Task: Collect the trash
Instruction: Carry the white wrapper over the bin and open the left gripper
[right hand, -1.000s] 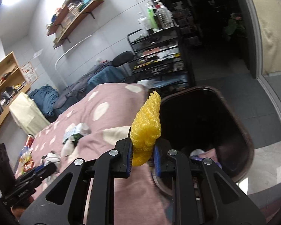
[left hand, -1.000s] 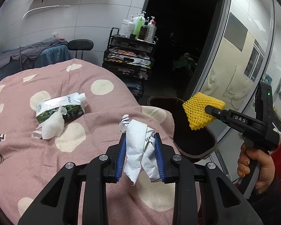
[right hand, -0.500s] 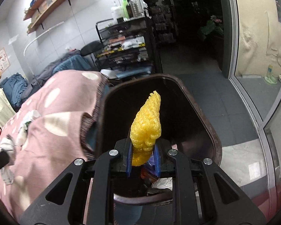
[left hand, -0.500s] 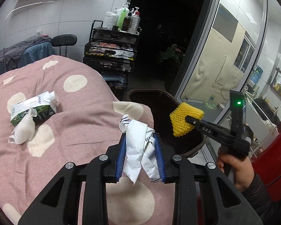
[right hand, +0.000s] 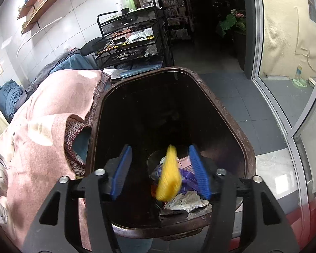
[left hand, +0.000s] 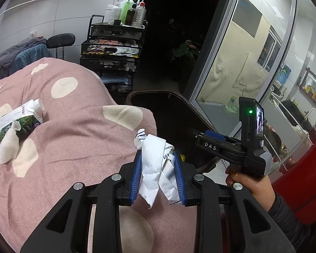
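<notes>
My left gripper (left hand: 158, 177) is shut on a crumpled white paper wrapper (left hand: 155, 166), held above the pink spotted blanket (left hand: 73, 139). My right gripper (right hand: 161, 174) hangs over the dark brown trash bin (right hand: 221, 113), its jaws opening. A yellow foam net (right hand: 169, 175), blurred, drops free between the blue pads toward the trash on the bin's bottom. In the left wrist view the right gripper (left hand: 194, 136), held by a hand (left hand: 250, 185), reaches over the bin (left hand: 174, 113). A green milk carton (left hand: 19, 120) and a white tissue (left hand: 8, 147) lie on the blanket at the left.
A black wire cart (left hand: 113, 48) with bottles on top stands behind the bin. A black chair (left hand: 60, 41) and heaped clothes sit by the tiled wall. Glass door panels (left hand: 242, 80) run along the right. Foil and plastic scraps (right hand: 185, 202) lie in the bin.
The right gripper came down over the bin, opened and let go of the yellow foam net, which now falls. The left gripper drifted toward the bin, still holding the paper.
</notes>
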`<action>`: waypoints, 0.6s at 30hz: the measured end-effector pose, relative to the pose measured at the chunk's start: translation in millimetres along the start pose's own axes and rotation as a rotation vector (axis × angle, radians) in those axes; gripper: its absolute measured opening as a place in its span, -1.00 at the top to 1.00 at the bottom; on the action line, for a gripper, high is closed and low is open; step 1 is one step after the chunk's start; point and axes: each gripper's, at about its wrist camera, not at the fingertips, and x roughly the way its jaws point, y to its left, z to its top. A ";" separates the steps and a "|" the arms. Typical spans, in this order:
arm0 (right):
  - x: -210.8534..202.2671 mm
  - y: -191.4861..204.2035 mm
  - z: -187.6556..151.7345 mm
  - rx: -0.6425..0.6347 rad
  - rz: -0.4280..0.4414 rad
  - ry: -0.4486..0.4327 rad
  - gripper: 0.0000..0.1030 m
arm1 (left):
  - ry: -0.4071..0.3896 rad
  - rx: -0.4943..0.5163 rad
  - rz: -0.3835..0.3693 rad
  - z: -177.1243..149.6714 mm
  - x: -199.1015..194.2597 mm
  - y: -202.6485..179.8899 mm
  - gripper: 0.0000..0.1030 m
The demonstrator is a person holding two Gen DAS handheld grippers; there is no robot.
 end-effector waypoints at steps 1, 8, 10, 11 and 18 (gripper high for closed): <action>-1.7 -0.6 -0.5 0.006 0.003 -0.002 -0.26 | 0.003 0.002 -0.003 0.8 1.6 -0.7 0.43; -22.8 -6.1 -2.4 0.037 0.015 -0.048 -0.51 | 0.034 0.022 -0.022 7.9 17.2 -9.7 0.43; -30.4 -9.9 -2.3 0.050 0.013 -0.067 -0.53 | 0.045 0.027 -0.032 10.6 23.3 -13.2 0.43; -32.9 -11.2 -1.9 0.055 0.012 -0.074 -0.55 | 0.051 0.028 -0.038 11.9 26.3 -14.9 0.43; -54.6 -28.7 -1.3 0.094 -0.035 -0.133 -0.57 | 0.098 0.059 -0.066 22.4 52.3 -32.6 0.43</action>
